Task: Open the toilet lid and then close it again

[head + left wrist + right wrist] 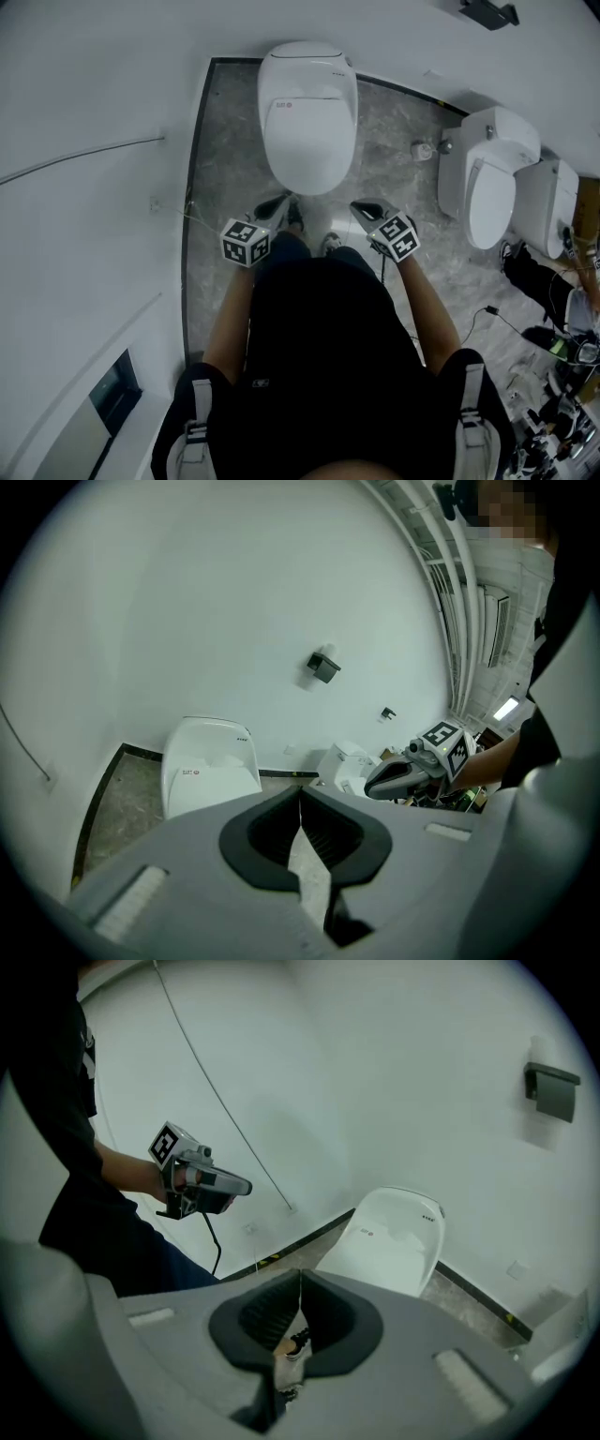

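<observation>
A white toilet (307,117) stands against the wall with its lid (308,141) down flat; it also shows in the left gripper view as the toilet (208,771) and in the right gripper view as the toilet (392,1241). My left gripper (281,202) is shut and empty, a little short of the bowl's front left. My right gripper (359,208) is shut and empty too, short of the bowl's front right. Neither touches the toilet. Each gripper sees the other: the right gripper (375,785) and the left gripper (246,1186).
Two more white toilets (487,173) stand at the right along the wall. A small fitting (424,150) sits on the grey marble floor (225,178) between them. Cables and gear (562,347) lie at the far right. A dark wall box (551,1090) hangs above.
</observation>
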The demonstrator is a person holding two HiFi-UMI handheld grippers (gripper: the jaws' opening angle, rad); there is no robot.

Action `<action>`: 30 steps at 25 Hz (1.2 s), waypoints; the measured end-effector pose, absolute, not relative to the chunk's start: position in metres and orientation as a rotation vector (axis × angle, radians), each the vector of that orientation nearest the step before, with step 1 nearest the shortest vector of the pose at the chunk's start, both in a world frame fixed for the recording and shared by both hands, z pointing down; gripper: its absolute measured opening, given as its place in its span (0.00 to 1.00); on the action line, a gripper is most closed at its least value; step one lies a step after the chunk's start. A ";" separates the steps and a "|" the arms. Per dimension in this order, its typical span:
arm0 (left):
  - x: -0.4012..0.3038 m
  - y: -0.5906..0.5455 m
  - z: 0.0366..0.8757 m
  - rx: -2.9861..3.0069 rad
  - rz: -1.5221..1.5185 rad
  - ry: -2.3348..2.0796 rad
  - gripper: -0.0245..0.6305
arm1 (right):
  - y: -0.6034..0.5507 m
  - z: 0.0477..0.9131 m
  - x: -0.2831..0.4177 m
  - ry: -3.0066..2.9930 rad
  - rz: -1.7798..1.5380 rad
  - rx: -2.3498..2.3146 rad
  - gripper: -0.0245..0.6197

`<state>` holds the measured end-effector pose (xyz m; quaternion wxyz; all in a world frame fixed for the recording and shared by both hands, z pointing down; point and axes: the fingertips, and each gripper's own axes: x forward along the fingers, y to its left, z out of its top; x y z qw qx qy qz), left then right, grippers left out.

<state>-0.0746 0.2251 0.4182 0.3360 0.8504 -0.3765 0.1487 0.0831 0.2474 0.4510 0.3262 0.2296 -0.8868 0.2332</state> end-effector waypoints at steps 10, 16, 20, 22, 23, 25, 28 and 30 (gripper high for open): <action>-0.103 0.181 0.438 2.231 0.413 -0.877 0.06 | 0.204 0.461 0.057 -2.281 0.635 0.685 0.05; -0.111 0.158 0.446 2.277 0.445 -0.779 0.06 | 0.183 0.464 0.050 -2.254 0.642 0.781 0.05; -0.118 0.145 0.450 2.286 0.469 -0.744 0.06 | 0.178 0.467 0.044 -2.242 0.654 0.812 0.05; -0.121 0.143 0.452 2.281 0.471 -0.738 0.06 | 0.177 0.470 0.042 -2.237 0.661 0.819 0.05; -0.122 0.143 0.454 2.280 0.475 -0.735 0.06 | 0.177 0.472 0.041 -2.236 0.666 0.821 0.05; -0.124 0.143 0.458 2.277 0.485 -0.735 0.06 | 0.178 0.478 0.040 -2.235 0.683 0.821 0.05; -0.126 0.143 0.466 2.257 0.493 -0.752 0.06 | 0.179 0.489 0.041 -2.230 0.710 0.806 0.05; -0.128 0.142 0.473 2.243 0.497 -0.769 0.06 | 0.178 0.497 0.042 -2.229 0.718 0.792 0.05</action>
